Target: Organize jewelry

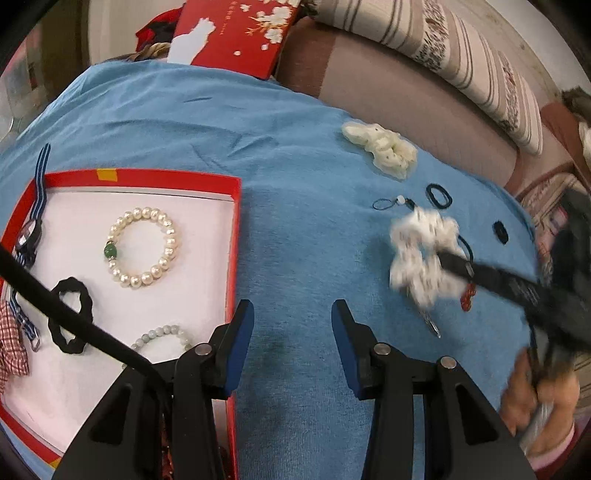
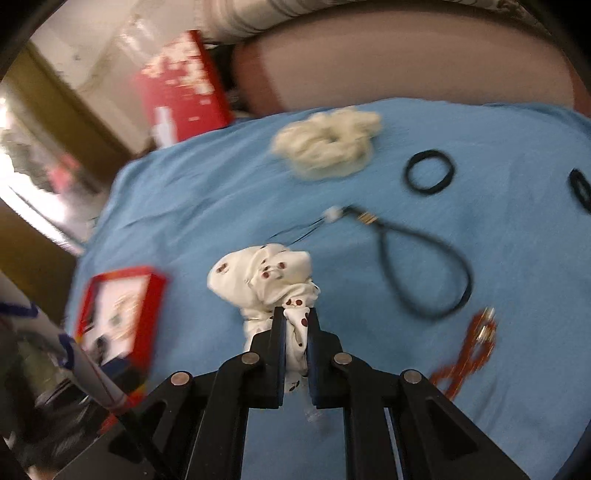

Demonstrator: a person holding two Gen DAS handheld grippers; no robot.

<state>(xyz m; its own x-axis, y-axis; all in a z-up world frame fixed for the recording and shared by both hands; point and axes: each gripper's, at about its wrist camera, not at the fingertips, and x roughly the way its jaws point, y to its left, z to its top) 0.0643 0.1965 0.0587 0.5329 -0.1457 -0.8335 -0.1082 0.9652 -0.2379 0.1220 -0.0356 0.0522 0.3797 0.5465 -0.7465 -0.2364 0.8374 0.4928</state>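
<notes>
My red tray point(image 1: 236, 258) lies on the blue cloth point(image 1: 295, 240) and holds a pearl bracelet point(image 1: 142, 246) with one green bead, a black scrunchie point(image 1: 70, 317), a pale bead bracelet point(image 1: 162, 339) and a watch point(image 1: 31, 236) on a striped strap draped over its rim. My left gripper point(image 1: 291, 314) hangs above bare cloth just beside the tray, fingers apart and holding nothing. My right gripper point(image 2: 295, 321) is clamped on the spotted white scrunchie point(image 2: 266, 280), well right of the tray. Near it lie a cream scrunchie point(image 2: 325, 144), a black hair tie point(image 2: 428, 171), a corded loop point(image 2: 424, 266) and a red bead piece point(image 2: 469, 350). A red box lid point(image 1: 236, 33) stands behind.
</notes>
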